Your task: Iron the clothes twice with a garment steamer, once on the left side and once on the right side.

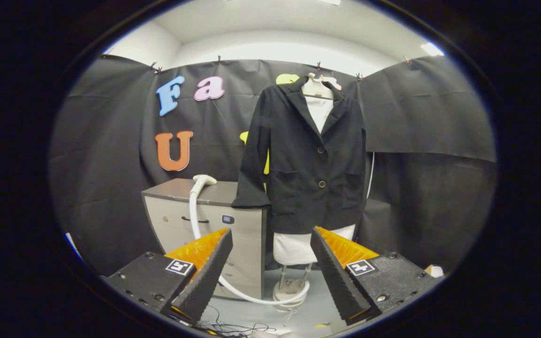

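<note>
tongs (pixel 270 263) spread apart | ribbed wedge fingers | square marker tags | screwed black mounts

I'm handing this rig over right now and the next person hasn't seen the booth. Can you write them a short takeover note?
Gripper: open, holding nothing, pointed at the jacket from a distance.
Jacket: black, buttoned, hanging on a mannequin beyond the fingers.
Steamer head: resting on top of the cabinet, beside the jacket; its white hose runs down in front of the cabinet to the floor by the mannequin's stand.
Done: nothing that shows; the steamer is not picked up.
Left: grasp the steamer head, pass it over the jacket's left side once and right side once.
</note>
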Tool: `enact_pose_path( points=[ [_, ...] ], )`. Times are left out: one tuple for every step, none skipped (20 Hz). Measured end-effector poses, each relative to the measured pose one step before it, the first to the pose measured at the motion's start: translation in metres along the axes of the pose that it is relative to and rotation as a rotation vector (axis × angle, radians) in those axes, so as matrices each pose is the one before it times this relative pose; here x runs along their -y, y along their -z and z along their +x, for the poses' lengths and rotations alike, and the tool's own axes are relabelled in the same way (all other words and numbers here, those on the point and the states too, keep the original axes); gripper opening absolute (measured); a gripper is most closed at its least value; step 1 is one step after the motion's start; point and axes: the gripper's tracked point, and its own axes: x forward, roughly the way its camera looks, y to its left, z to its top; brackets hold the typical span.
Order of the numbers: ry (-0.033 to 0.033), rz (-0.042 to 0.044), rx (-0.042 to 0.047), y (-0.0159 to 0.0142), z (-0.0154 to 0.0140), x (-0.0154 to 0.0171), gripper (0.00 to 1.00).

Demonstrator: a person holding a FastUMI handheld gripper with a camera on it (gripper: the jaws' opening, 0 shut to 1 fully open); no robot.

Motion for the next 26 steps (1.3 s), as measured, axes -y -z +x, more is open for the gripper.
enact_pose_path(
  points=[
    [-0.00089, -0.00144, 0.00007, -0.00486, 0.01022, -0.00458, 1.0],
    [0.00067, 0.00204, 0.00137, -0.00613, 0.01122, -0.00369, 1.0],
    [-0.00503, 0.00526, 0.00198, -0.0069, 0.01294, -0.00582, 1.0],
    [-0.00897, 0.0069, 0.00777, -0.00923, 0.01303, -0.0067, 1.0],
    [-0.00717, 0.00359, 0.00253, -0.00729, 0.01515, -0.00779, 1.0],
    [-0.01107, 0.00168, 0.00594, -0.00789, 0.01586, -0.00793, 1.0],
    [-0.01263, 0.00356, 0.00334, -0.00735, 0.01605, -0.00939, 1.0],
    [-0.01613, 0.00319, -0.00064, -0.0077, 0.01778, -0.01028, 1.0],
    [-0.01328, 0.00385, -0.00198, -0.00618, 0.01709, -0.00904, 1.0],
    [-0.0161, 0.00282, -0.00543, -0.0065, 0.01824, -0.01018, 1.0],
    [-0.02022, 0.00309, -0.00644, -0.0059, 0.02001, -0.01186, 1.0],
    [-0.01788, 0.00159, -0.01258, -0.00476, 0.01978, -0.01204, 1.0],
    [-0.01927, -0.00309, -0.01014, -0.00327, 0.01902, -0.01024, 1.0],
    [-0.01413, 0.00028, -0.01197, -0.00293, 0.01781, -0.00987, 1.0],
    [-0.01611, 0.00259, -0.01311, -0.00101, 0.01872, -0.01148, 1.0],
    [-0.02047, 0.00228, -0.02333, 0.0001, 0.01824, -0.01294, 1.0],
    [-0.02051, -0.00249, -0.02293, 0.0008, 0.01795, -0.01239, 1.0],
    [-0.01284, -0.00349, -0.01903, 0.00043, 0.01896, -0.01108, 1.0],
    [-0.01146, -0.00785, -0.02239, 0.00275, 0.0181, -0.0082, 1.0],
    [-0.01307, -0.00666, -0.0239, 0.00229, 0.01648, -0.01063, 1.0],
    [-0.01384, -0.00709, -0.02167, 0.00458, 0.01599, -0.01033, 1.0],
    [-0.00679, -0.00992, -0.0359, 0.00517, 0.01615, -0.00867, 1.0],
    [-0.01023, -0.00534, -0.02785, 0.00438, 0.01495, -0.0071, 1.0],
    [-0.00635, -0.0121, -0.02771, 0.00474, 0.01435, -0.00718, 1.0],
    [-0.00714, -0.00642, -0.02577, 0.00381, 0.01241, -0.00749, 1.0],
    [-0.00422, -0.00474, -0.01995, 0.00023, 0.01314, -0.00708, 1.0]
  ],
)
